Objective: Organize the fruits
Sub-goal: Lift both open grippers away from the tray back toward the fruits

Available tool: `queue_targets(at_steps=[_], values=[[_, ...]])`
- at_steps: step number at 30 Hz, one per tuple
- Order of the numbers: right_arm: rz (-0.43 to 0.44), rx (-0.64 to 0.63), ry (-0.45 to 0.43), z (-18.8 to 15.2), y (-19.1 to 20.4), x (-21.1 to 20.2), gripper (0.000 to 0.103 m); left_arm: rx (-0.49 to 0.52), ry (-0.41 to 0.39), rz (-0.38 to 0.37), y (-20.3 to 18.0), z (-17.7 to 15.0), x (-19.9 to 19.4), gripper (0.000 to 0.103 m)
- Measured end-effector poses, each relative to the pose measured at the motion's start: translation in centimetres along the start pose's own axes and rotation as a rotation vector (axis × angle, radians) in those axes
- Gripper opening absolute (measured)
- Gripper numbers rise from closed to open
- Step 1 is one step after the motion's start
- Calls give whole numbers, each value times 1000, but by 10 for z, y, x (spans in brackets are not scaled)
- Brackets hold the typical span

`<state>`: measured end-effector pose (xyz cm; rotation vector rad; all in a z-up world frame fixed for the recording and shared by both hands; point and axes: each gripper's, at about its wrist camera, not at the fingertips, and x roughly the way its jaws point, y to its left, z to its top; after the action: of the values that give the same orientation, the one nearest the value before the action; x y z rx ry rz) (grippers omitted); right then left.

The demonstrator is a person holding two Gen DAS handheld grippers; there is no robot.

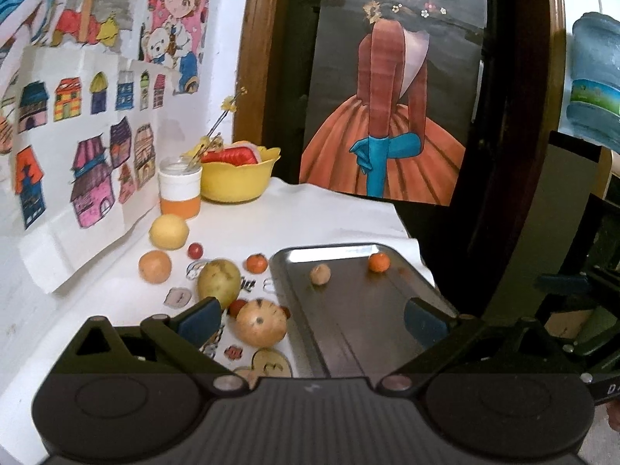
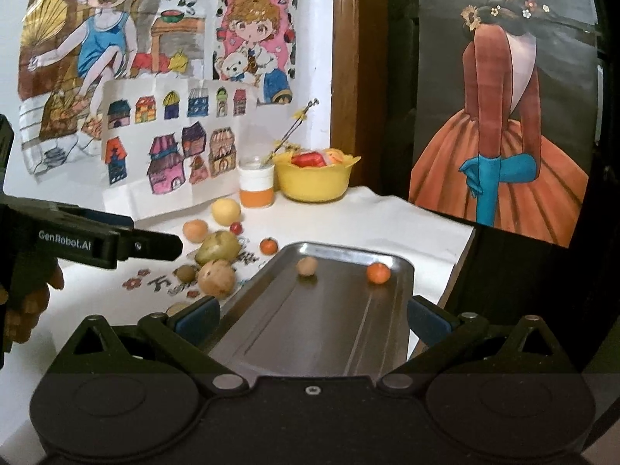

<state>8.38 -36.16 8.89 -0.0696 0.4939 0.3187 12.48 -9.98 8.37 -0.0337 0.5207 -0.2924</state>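
While both grippers hover with jaws wide and empty | two fruits sit on metal tray (image 2: pixel 341 321), others beside it on surface (image 1: pixel 310 217) | risk: nudged round fruit (image 1: pixel 260 322) may roll away.

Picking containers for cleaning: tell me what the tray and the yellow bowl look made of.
Tray: looks like metal, probably stainless steel, brushed grey with window glare on its far rim. Yellow bowl: likely plastic, opaque uniform colour, soft sheen, wavy moulded rim.
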Motion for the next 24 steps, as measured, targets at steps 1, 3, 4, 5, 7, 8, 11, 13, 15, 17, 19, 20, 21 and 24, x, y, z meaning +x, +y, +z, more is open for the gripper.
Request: queue_targets(at_steps=[1, 3, 4, 5, 7, 8, 11, 13, 15, 17, 19, 20, 21, 24], values=[[2, 2, 7, -3, 2, -2, 102, 0, 4, 1, 1, -3, -3, 103], [4, 7, 22, -8, 7, -6, 102, -1, 11, 6, 4, -8, -7, 103], [4, 10, 29, -11, 9, -7, 102, -3, 14, 9, 5, -11, -9, 103], [5, 12, 37, -14, 11, -9, 102, -5, 18, 11, 7, -13, -11, 103], [7, 19, 52, -19, 15, -11, 102, -11, 26, 15, 10, -18, -15, 103], [8, 23, 61, -22, 17, -12, 102, -14, 31, 17, 12, -21, -16, 103], [10, 33, 89, -29, 24, -13, 102, -19, 48, 26, 18, -29, -20, 103], [13, 38, 104, -34, 29, -13, 102, -22, 58, 35, 22, -34, -22, 103], [15, 45, 115, -38, 34, -14, 102, -29, 67, 40, 27, -38, -24, 103], [25, 50, 124, -40, 38, -13, 102, -35, 75, 46, 33, -42, -25, 103], [37, 51, 134, -42, 44, -12, 102, -41, 83, 55, 38, -46, -27, 103], [43, 50, 140, -43, 47, -11, 102, -43, 86, 59, 40, -47, -27, 103], [48, 49, 144, -43, 50, -10, 102, -45, 90, 63, 42, -49, -28, 103], [69, 45, 162, -46, 59, -6, 102, -50, 101, 78, 51, -54, -30, 103]])
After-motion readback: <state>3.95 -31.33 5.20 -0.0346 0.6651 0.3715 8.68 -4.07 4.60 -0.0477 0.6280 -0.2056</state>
